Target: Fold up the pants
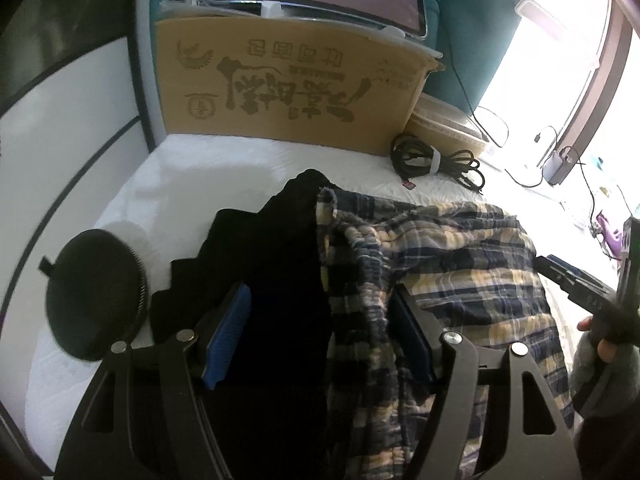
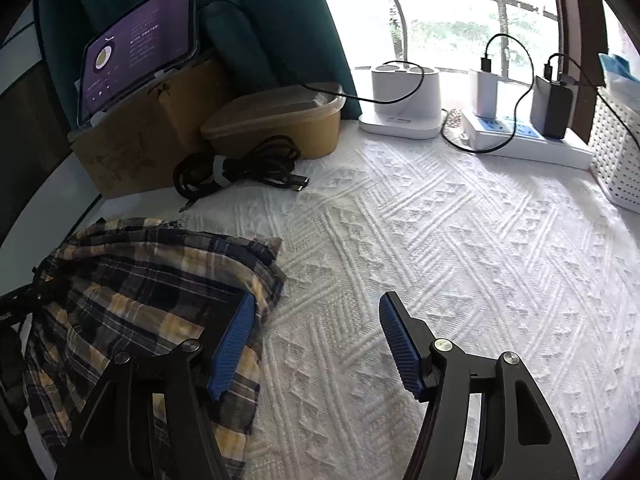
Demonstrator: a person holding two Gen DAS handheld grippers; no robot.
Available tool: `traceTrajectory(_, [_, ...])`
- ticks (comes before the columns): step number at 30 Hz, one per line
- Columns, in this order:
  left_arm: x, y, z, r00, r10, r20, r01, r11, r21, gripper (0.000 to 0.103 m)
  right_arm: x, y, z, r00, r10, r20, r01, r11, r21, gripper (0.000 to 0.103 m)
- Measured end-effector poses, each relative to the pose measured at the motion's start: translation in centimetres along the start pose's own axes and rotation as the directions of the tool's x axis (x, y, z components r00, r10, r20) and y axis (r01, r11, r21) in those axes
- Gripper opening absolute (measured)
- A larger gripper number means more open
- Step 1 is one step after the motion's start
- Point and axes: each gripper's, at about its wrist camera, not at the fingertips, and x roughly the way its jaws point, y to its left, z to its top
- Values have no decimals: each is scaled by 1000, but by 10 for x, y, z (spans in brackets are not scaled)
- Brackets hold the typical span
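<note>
Left wrist view: the left claw (image 1: 320, 336) stands wide, pitched downward, with cloth bunched in the gap between its blue pads. The pads do not press on it; the left pad (image 1: 228, 336) shows its whole ribbed face free, and the right one is mostly hidden behind a hanging fold. Two fabrics share that gap: a black garment (image 1: 260, 264) on the claw's left half and the plaid pants (image 1: 452, 248) on its right half. From there the pants spread away to the claw's right and ahead, lying crumpled on the white textured bedspread (image 1: 224, 168), with their long axis running roughly crosswise toward the right claw (image 1: 576, 280), seen at the far right edge in a gloved hand (image 1: 600, 364).

In the right wrist view, the right claw (image 2: 320, 340) is also wide and holds nothing. Only bedspread lies between its pads; the pants (image 2: 152, 280) sit off to its left, their rumpled end reaching just beneath the left pad (image 2: 234, 344).

So the pants lie between the two claws, the left one right over them and the right one just beside their far end. In my judgement the left claw is the nearer for a grasp, though it must first pick plaid from black; the right would need to shift to its left.

Beyond lie a coiled black cable (image 1: 432, 160) and a cardboard box (image 1: 288, 84).
</note>
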Motion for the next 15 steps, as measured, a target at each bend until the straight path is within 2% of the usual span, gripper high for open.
traceTrajectory(15, [-40, -10, -32, 999, -6, 37, 6, 1000, -6, 71, -48, 6, -28, 1000, -9, 23, 9, 1000, -16, 66])
